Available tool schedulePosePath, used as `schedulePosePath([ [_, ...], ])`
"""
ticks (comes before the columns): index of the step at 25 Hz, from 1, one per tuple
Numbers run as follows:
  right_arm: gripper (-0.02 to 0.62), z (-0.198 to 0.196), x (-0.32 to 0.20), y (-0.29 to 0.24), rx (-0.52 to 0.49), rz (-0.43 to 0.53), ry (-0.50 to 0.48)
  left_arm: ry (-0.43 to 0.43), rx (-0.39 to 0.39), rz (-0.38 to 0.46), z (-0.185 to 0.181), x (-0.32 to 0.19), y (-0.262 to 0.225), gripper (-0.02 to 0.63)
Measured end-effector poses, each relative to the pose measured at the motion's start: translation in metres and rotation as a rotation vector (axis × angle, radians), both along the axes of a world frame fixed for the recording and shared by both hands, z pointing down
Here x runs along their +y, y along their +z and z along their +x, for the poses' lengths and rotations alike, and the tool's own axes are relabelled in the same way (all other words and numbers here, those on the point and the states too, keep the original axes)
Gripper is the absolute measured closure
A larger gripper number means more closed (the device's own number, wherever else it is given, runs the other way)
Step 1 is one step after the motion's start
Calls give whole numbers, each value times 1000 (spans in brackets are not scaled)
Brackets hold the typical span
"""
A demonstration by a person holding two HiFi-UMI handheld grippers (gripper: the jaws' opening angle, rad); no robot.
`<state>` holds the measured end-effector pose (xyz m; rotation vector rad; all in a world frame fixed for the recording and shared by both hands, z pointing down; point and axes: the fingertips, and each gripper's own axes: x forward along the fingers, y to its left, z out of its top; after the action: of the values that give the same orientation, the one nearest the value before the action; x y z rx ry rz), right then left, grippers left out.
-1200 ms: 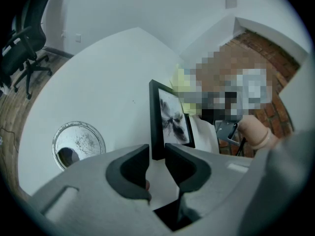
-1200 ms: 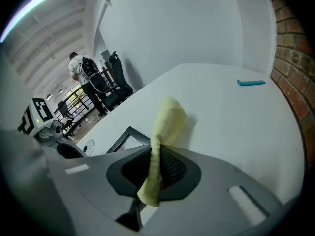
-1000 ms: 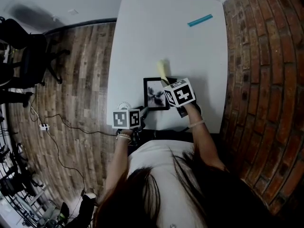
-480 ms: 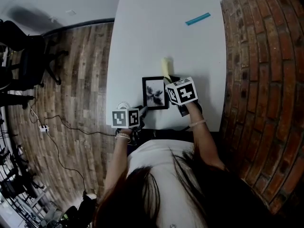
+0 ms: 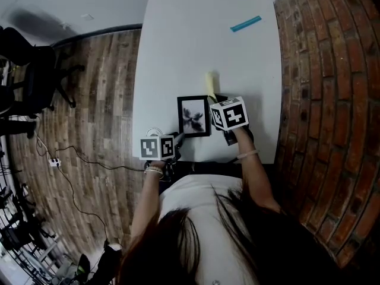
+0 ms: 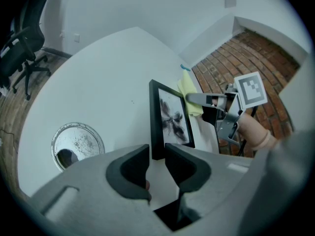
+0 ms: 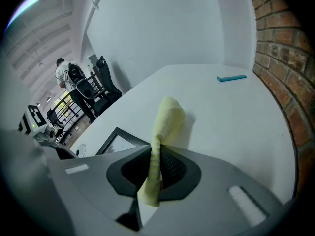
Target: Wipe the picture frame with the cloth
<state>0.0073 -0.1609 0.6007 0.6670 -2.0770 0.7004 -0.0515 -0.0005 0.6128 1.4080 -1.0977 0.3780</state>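
I see the picture frame (image 5: 194, 116) close to the desk (image 5: 196, 34) edge nearest the person, at about 6 o'clock on the white top. My left hand-held gripper (image 6: 157, 167) has its jaws closed onto the frame's black border, pinching it at the frame's 7 o'clock corner. My right hand-held gripper (image 7: 156, 167) is clamped tight on the yellow cloth (image 7: 164, 124), whose free end sticks out past the jaws. The cloth sits at the frame's 1 o'clock, just beside its far right corner; I cannot tell whether the two touch. A round metal dish (image 6: 78, 144) lies at the left hand-held gripper's 9 o'clock. A teal strip (image 5: 246, 24) lies well apart, at the desk's 1 o'clock.
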Motion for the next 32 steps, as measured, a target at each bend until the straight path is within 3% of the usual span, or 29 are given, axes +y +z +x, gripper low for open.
schedulePosePath([
  [10,561,-11,12,-1,-9,-18,-59,4,3,0,-1,0,0,502],
  [32,561,-5,28,4,18,-70,-52,9,17,9,-1,0,0,503],
])
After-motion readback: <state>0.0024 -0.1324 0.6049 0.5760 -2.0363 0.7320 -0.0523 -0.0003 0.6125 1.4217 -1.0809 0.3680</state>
